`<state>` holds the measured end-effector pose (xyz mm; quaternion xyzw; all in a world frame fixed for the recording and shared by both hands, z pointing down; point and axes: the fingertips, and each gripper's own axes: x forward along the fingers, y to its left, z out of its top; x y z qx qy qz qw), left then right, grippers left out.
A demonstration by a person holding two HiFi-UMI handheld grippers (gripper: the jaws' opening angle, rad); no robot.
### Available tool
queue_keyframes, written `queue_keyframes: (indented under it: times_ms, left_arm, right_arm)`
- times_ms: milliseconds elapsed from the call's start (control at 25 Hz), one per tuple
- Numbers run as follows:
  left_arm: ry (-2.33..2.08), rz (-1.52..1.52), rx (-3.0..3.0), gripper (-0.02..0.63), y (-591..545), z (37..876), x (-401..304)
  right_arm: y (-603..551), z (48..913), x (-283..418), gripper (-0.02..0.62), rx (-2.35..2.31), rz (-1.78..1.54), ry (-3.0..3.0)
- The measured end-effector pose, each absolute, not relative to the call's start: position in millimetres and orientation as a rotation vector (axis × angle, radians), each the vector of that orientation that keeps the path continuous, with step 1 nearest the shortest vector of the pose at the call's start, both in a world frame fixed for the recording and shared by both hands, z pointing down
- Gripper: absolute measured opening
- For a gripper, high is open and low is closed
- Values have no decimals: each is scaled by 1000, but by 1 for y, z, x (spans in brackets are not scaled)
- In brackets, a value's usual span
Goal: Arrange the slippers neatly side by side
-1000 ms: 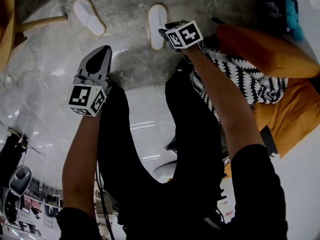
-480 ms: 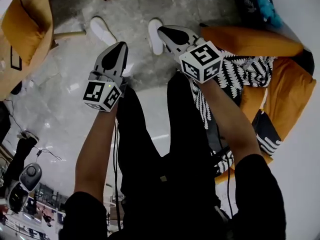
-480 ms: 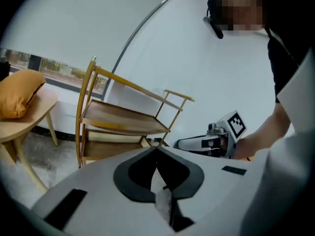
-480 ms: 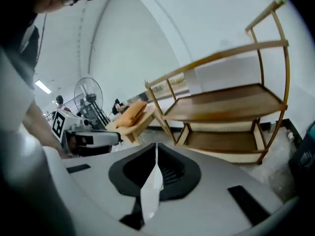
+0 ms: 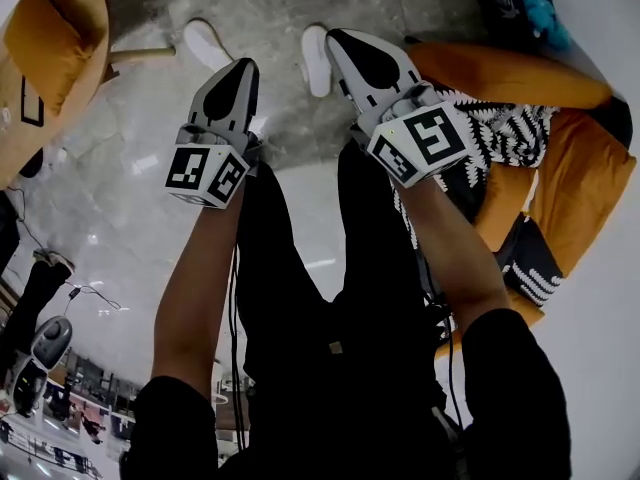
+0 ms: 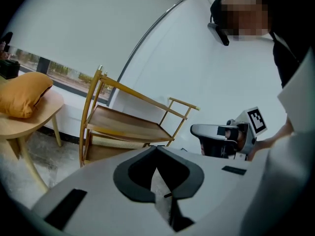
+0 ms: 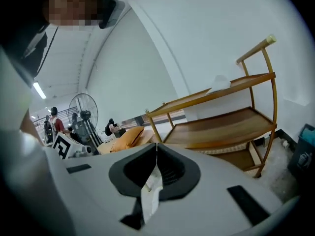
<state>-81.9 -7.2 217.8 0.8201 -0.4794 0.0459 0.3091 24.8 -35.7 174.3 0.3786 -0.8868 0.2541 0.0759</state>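
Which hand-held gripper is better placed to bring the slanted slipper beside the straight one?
Left, probably. The left hand-held gripper points toward the slanted slipper; the right hand-held gripper sits by the straight slipper. Both are shut and empty.

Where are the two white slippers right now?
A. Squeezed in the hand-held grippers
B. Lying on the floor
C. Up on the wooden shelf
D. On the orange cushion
B: one white slipper and the other white slipper both lie flat on the grey floor, with a gap between them.
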Motion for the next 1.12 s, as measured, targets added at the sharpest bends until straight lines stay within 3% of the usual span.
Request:
queue_keyframes:
  times_ms: [360, 720, 760, 840, 1120]
  left_arm:
    - [-1388, 237, 2106, 16, -30, 257, -113]
    - [-1455, 448, 1905, 18, -5, 408, -189]
    - [-1469, 446, 1856, 26, -5, 426, -200]
    - [-1501, 458, 1762, 118, -4, 463, -221]
    - [-1466, 712, 1676, 163, -1, 590, -255]
  right_arm:
    - [-70, 180, 25, 35, 1069, 733, -2656]
    - [-36, 276, 6, 35, 948, 731, -2585]
    - [-35, 288, 4, 35, 942, 738, -2581]
    - [-34, 313, 0, 35, 946, 760, -2571]
    - [-32, 407, 7, 35, 979, 829, -2548]
